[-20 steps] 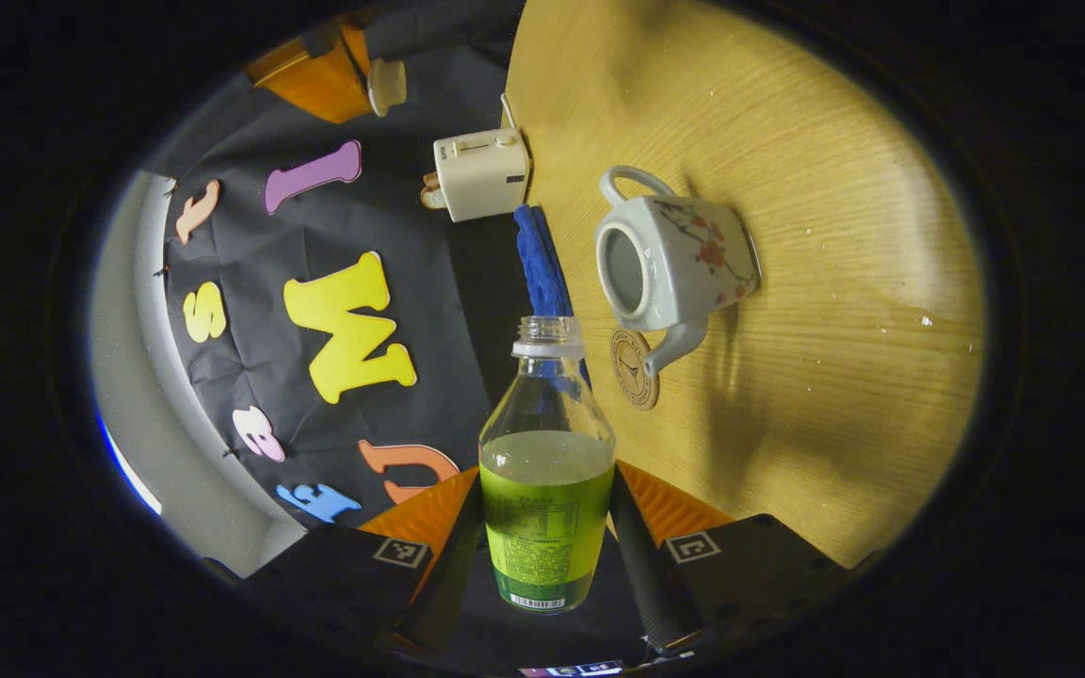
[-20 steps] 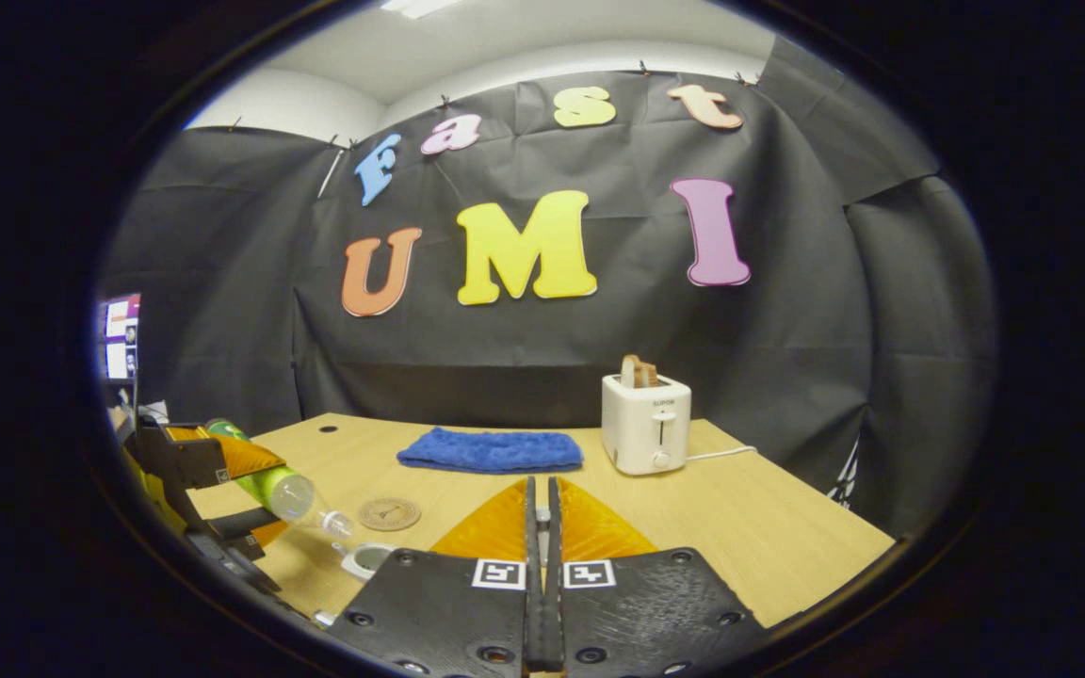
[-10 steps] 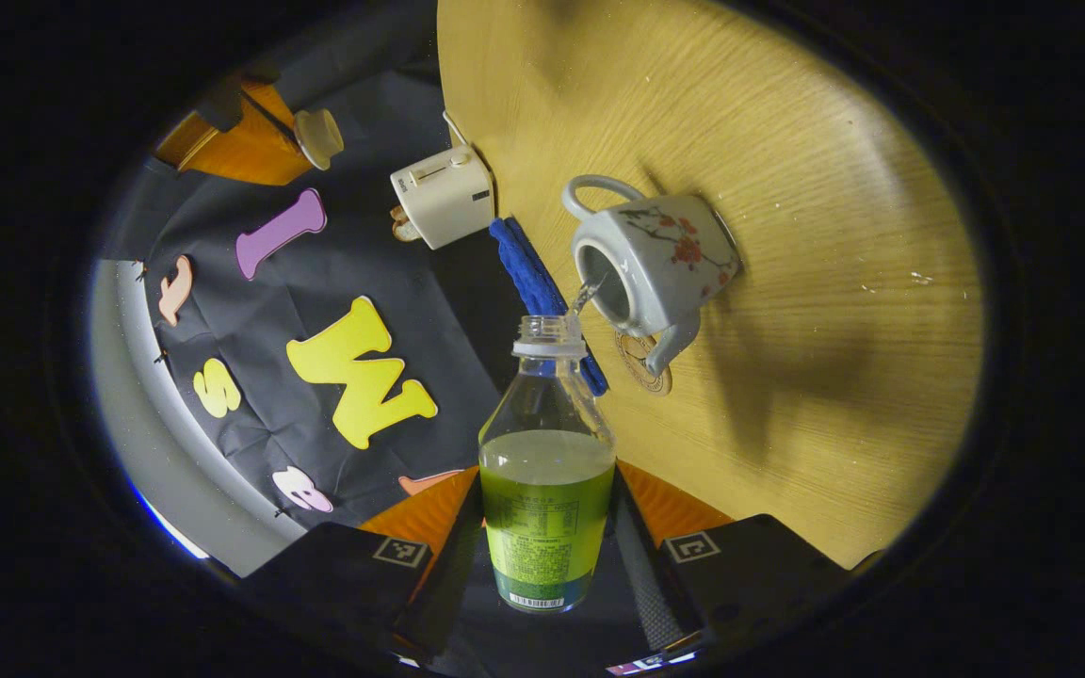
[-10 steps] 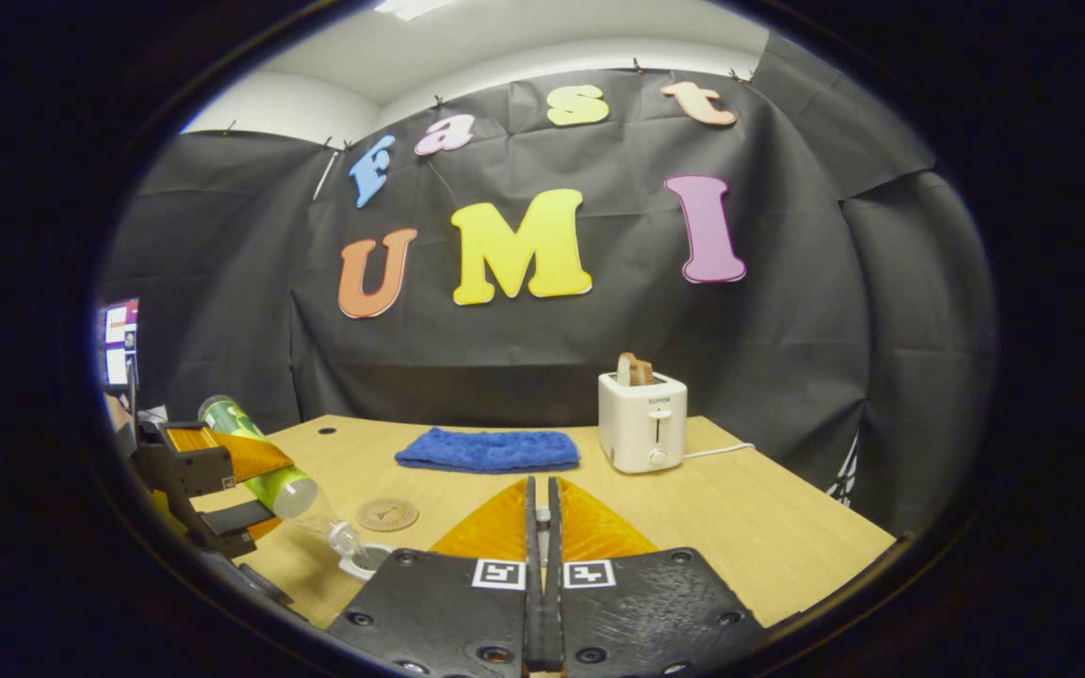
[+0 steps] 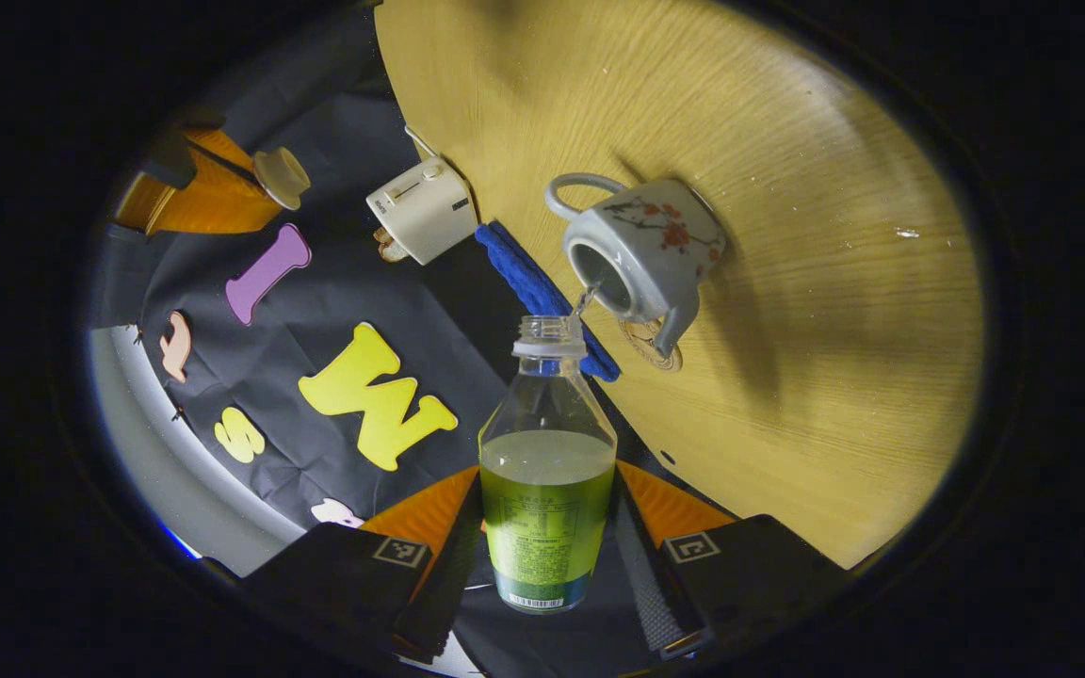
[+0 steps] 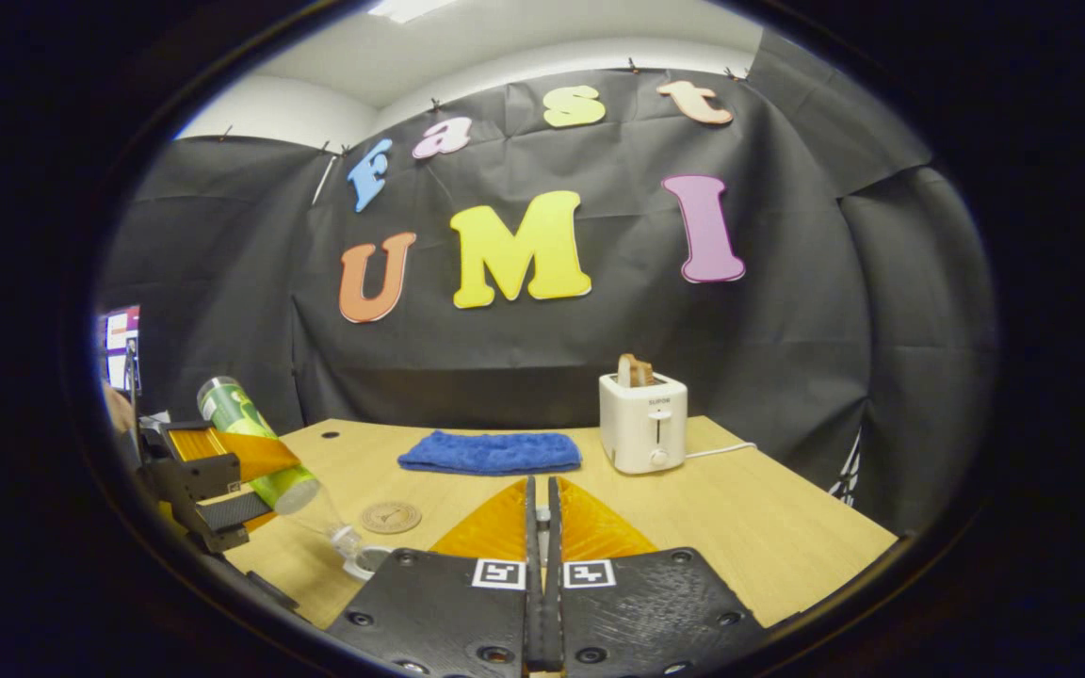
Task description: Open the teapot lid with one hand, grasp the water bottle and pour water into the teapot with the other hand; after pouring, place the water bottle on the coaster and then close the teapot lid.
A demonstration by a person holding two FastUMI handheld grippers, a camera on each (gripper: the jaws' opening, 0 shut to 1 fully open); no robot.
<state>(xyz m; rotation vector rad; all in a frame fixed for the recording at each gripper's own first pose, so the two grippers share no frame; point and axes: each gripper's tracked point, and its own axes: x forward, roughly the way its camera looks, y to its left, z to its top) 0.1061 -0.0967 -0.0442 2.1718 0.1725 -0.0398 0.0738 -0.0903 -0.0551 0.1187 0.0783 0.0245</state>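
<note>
The water bottle (image 5: 547, 490) is pinched between the 2 fingers of the left gripper (image 5: 547, 565), which press on its green-labelled lower half. It is tipped with its uncapped mouth just beside the open top of the teapot (image 5: 641, 245), and a thin stream of water runs from the mouth into the pot. The teapot stands on the wooden table (image 5: 834, 377), lid off, with the round coaster (image 5: 651, 344) partly hidden behind its spout. In the right gripper view the left gripper (image 6: 213, 476) leans the bottle (image 6: 255, 443) down toward the teapot's rim (image 6: 368, 560). The right gripper (image 6: 540, 584) has its fingers pressed almost together; in the left gripper view it holds the teapot lid (image 5: 281, 177), raised well away from the teapot.
</note>
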